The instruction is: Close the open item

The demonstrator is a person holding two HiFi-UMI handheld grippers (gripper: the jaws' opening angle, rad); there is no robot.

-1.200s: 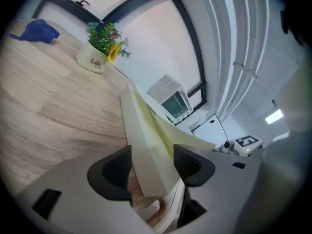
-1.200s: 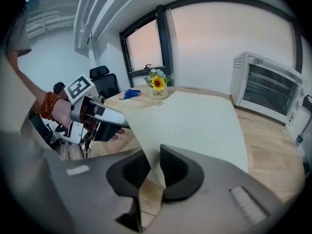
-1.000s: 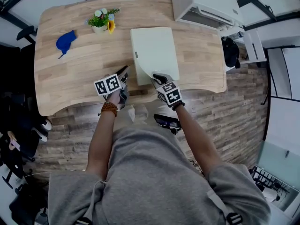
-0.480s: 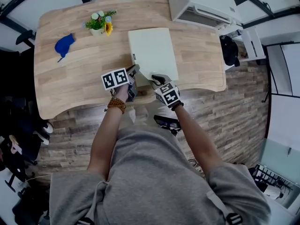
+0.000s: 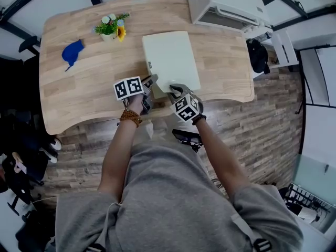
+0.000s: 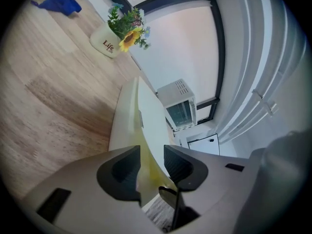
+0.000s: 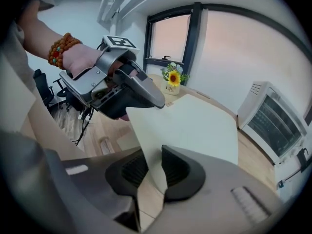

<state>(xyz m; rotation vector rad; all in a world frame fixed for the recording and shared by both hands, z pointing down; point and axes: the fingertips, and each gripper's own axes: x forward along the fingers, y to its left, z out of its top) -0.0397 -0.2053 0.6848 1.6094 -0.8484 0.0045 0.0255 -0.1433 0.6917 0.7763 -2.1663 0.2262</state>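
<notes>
Cream folder (image 5: 170, 56) lies flat on the table (image 5: 89, 88) at the near edge, with its cover (image 7: 195, 126) nearly down and only the front corner lifted. Both grippers sit at that corner so the cover can be lowered rather than dropped. Left gripper (image 6: 152, 162) and right gripper (image 7: 152, 172) both have the cover between their jaws, and both jaws have just been opening, so neither looks clamped (slack on the sheet, probably letting go so it settles shut).
</notes>
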